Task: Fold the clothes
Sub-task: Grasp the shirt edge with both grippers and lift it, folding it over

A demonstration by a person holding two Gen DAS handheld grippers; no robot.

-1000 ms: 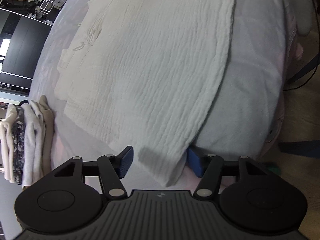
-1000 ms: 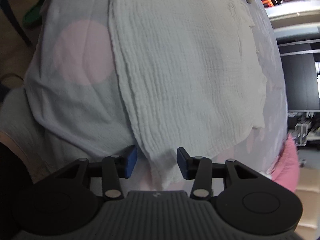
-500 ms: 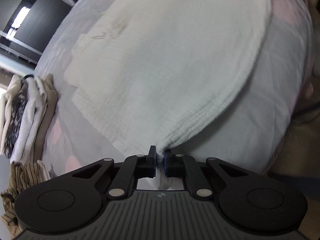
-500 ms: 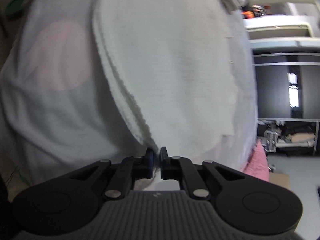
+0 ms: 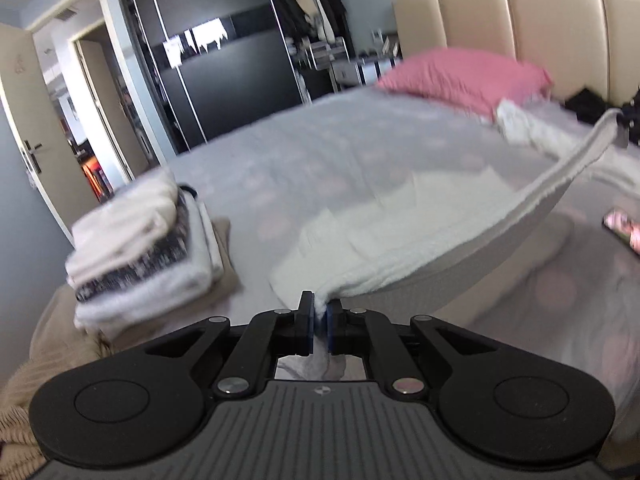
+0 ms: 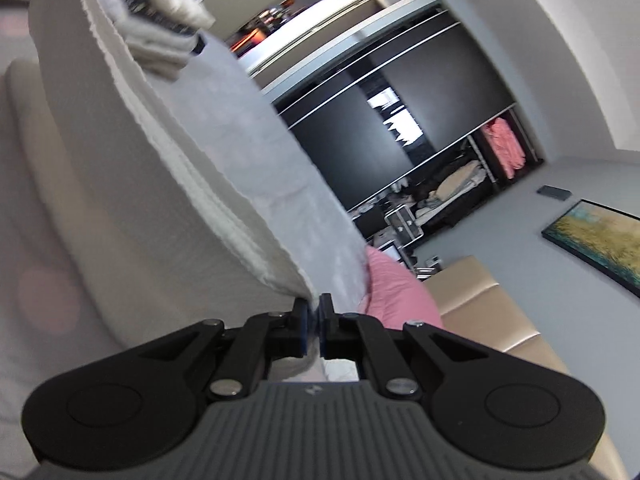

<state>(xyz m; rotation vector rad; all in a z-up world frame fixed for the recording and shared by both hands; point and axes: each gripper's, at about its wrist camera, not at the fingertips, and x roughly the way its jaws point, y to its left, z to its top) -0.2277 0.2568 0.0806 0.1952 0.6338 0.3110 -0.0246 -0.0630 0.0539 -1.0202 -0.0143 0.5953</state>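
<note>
— What are the two grippers doing with that white garment (image 5: 420,240)?

— Each one is pinching a corner of it. The left gripper (image 5: 319,322) is holding its jaws clamped together on a tuft of the white cloth, and a bit of fabric is hanging down behind the blue pads (image 5: 307,320). The right gripper (image 6: 314,326) is doing the same, its jaws closed on the other corner.

— And where is the garment itself sitting?

— It is hanging above the bed (image 5: 320,152), stretched in a sagging band between the two grippers. In the left wrist view the lifted edge is sweeping up to the far right, while the rest of the cloth is trailing down onto the grey spotted bedcover. In the right wrist view the same white garment (image 6: 140,152) is running away from the jaws as a long textured edge.

— Anything else lying on that bed?

— A stack of folded clothes (image 5: 144,248) is sitting on the left side, resting on a beige garment (image 5: 48,340). A pink pillow (image 5: 464,76) is lying by the padded headboard (image 5: 520,24). A phone (image 5: 624,230) is lying on the cover at the right, near the lifted cloth. The picture is blurring a little, so finer details are hard to tell.
</note>
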